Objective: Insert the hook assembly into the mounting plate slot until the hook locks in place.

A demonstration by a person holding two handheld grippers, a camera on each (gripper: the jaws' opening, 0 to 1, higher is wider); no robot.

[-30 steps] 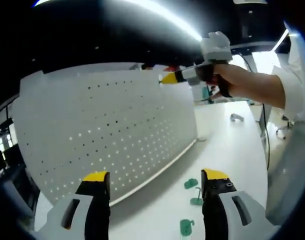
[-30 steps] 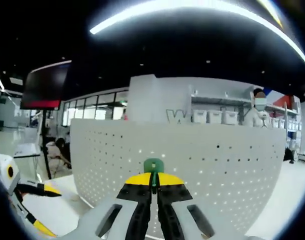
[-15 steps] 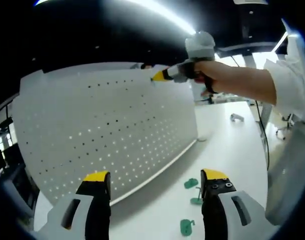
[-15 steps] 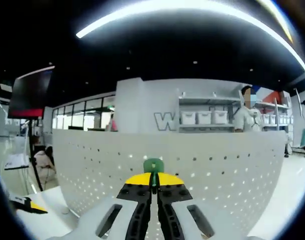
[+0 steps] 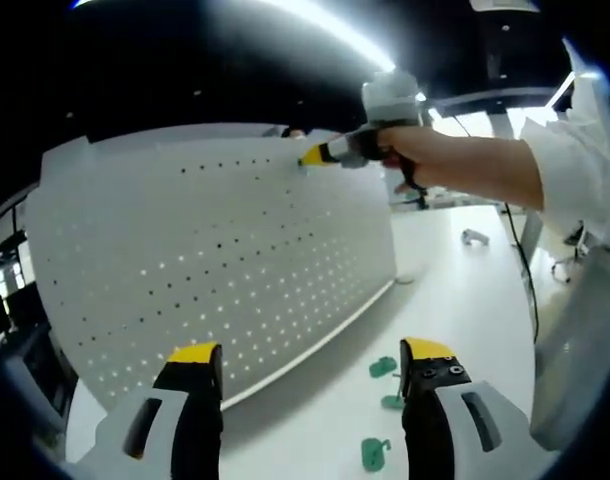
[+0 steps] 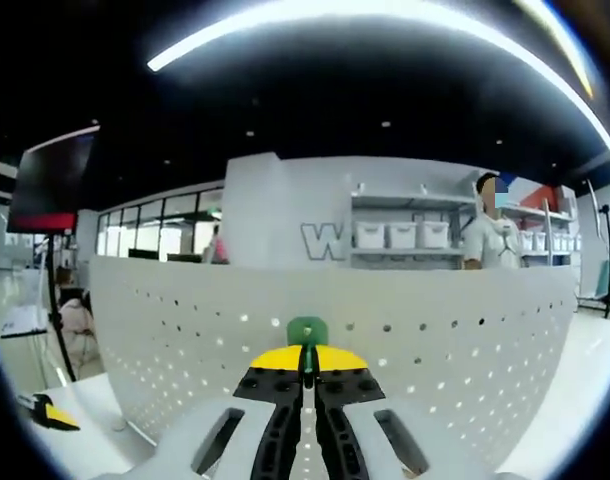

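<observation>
Closer to the top edge of the white pegboard (image 6: 405, 350) than a second ago, the right gripper (image 6: 307, 352) clamps a green hook (image 6: 307, 331) at frame centre. Low in the left gripper view, the left gripper (image 5: 307, 362) stands apart and empty above spare green hooks (image 5: 382, 367) on the white table (image 5: 465, 290).

The left gripper view looks from low over the table (image 5: 465, 290), obliquely along the pegboard (image 5: 215, 270), from some way off. The right gripper view faces the pegboard (image 6: 435, 370) straight on, near its top edge. Both views share this board.
</observation>
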